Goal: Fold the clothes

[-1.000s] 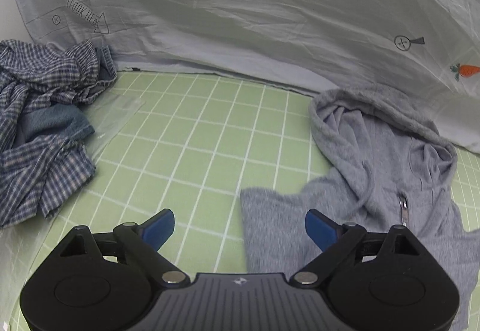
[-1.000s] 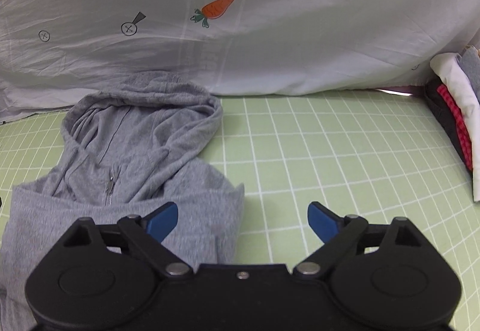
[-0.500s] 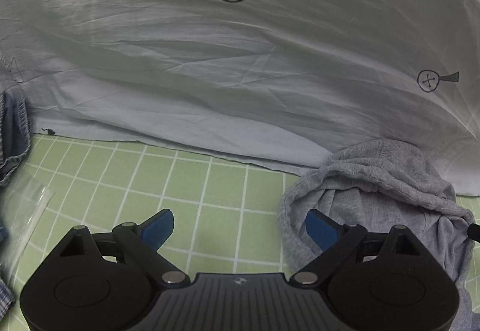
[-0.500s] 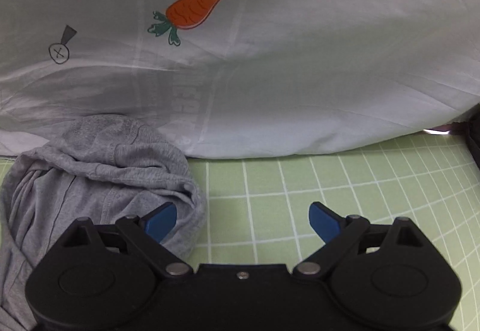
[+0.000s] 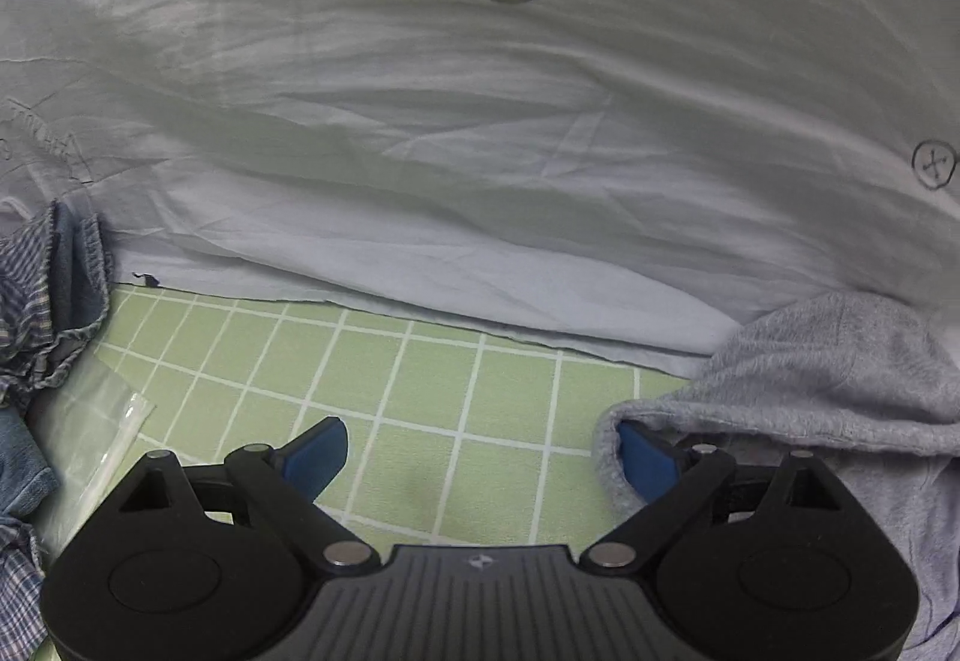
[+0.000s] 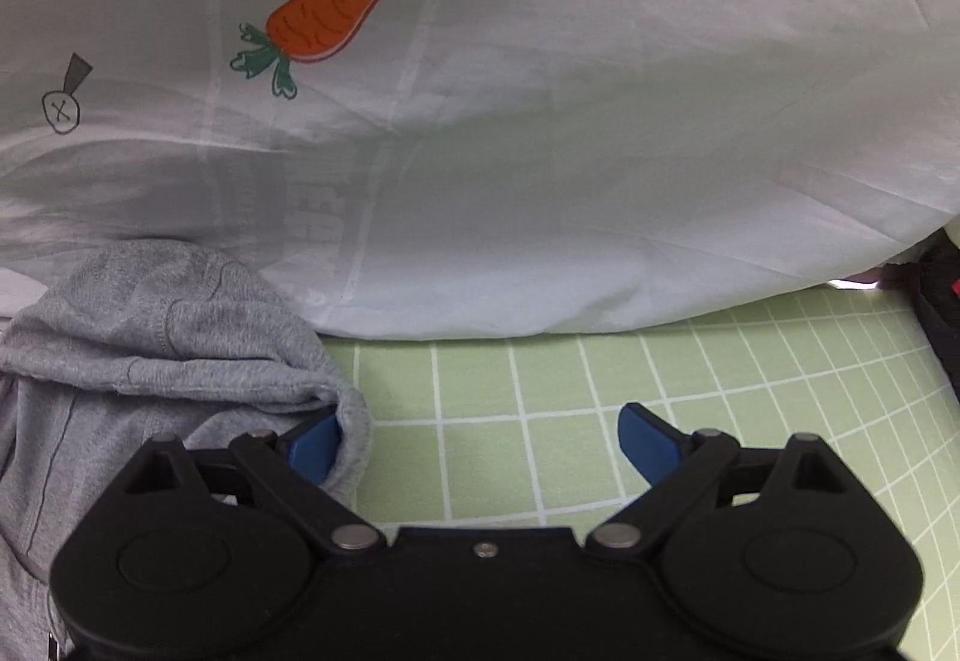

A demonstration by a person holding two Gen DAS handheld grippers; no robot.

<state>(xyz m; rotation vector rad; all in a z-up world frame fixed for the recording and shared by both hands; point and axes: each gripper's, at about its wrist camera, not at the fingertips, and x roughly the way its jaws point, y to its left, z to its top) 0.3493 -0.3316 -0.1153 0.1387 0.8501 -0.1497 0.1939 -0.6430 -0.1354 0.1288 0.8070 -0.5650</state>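
Jaws spread at both edges of the grey hoodie

Jaws of my left gripper (image 5: 483,460) stand wide apart; the inner blue pad (image 5: 645,460) sits tucked under the rolled edge of the grey hoodie (image 5: 840,391), the other pad over bare mat. My right gripper (image 6: 477,442) mirrors this: jaws wide apart, its left pad (image 6: 315,442) against the hoodie (image 6: 162,337) edge, which curls around it, its right pad over open mat. Neither pair has closed on cloth. The hoodie lies bunched on the green gridded mat (image 5: 420,373) covering the bench, between the two grippers, its hood touching the white sheet (image 6: 600,151) behind, printed with a carrot (image 6: 327,16) and crossed circles. At far left of the left view lie a crumpled plaid shirt (image 5: 36,301) and a clear plastic bag (image 5: 102,433); dark clothing (image 6: 942,313) at far right.
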